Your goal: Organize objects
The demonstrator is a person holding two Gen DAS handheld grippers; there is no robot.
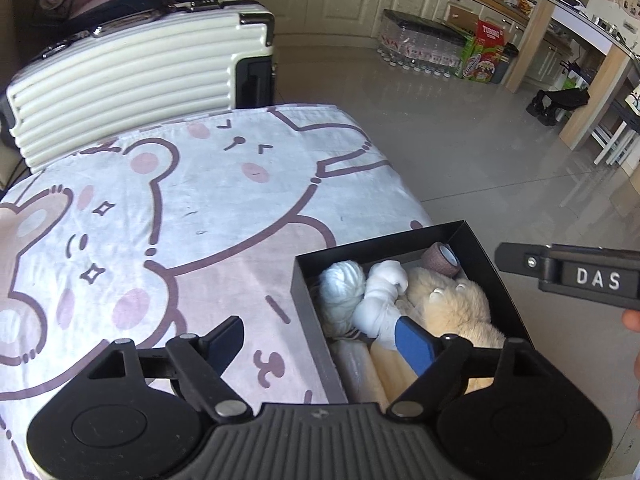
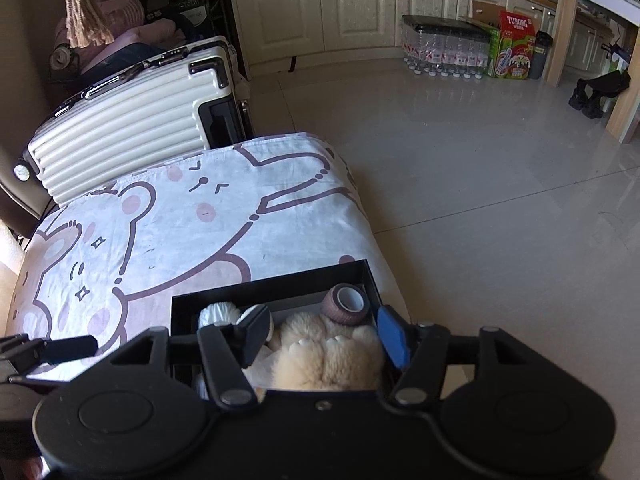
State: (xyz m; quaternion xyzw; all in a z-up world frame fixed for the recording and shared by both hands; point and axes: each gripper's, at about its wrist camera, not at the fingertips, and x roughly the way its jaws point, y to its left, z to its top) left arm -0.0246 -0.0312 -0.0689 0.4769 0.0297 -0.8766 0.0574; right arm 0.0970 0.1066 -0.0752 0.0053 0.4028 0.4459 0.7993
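One bench covered by a bear-print cloth (image 1: 208,216) fills most of both views, and one ribbed cream suitcase (image 1: 132,84) stands just behind its far edge. On the bench's near right corner sits one open black box (image 1: 486,258), which holds the task's things. Inside it lies one cream plush toy (image 1: 456,300) toward the right side, with one white knotted cloth (image 1: 380,292) beside it and one ball of white yarn (image 1: 344,280) at the left end. One roll of brownish tape (image 1: 442,258) rests in the far right corner, touching the plush. Pale rolled items lie along the near edge of the box, too hidden by the fingers to count. Two tongs are in view. The left tongs (image 1: 320,340) hang spread wide above the box's left wall, one finger over the cloth and one over the box, gripping nothing. The right tongs (image 2: 324,338) are likewise spread apart over the plush toy, empty. On the floor by the cabinets stands one pack of water bottles (image 2: 444,50).
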